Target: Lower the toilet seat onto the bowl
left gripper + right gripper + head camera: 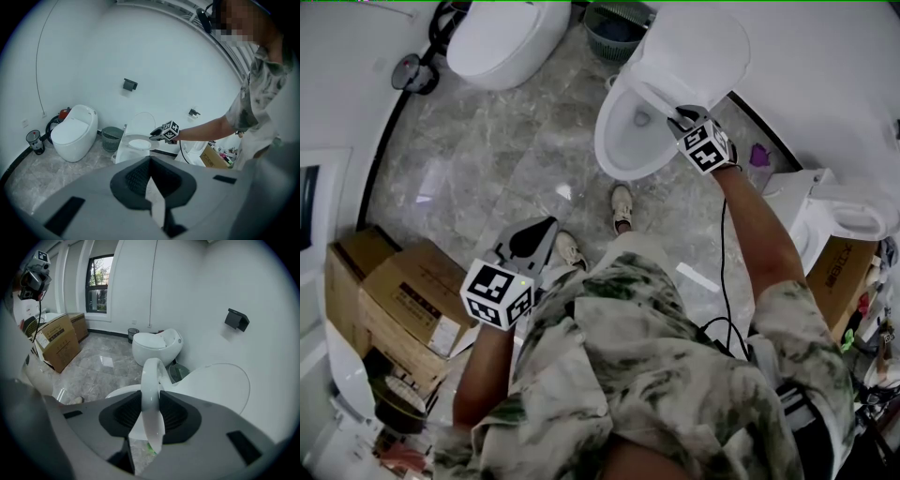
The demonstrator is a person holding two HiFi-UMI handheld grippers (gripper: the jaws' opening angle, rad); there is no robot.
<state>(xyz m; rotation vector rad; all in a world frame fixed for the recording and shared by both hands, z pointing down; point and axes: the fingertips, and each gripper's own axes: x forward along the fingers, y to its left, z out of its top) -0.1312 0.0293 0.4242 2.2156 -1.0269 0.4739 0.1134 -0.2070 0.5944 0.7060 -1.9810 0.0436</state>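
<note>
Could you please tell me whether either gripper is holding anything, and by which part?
The right gripper grips the toilet seat by its rim, which runs edge-on between the jaws; the left gripper holds nothing.

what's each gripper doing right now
left gripper: closed, nothing between its fingers
right gripper: closed on the toilet seat

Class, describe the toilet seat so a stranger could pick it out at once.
By the white wall stand a closed toilet, a basket and an open toilet, lid raised. Its seat is the thin white ring tilted up between the right gripper's fingers, unlike the broad lid behind.
</note>
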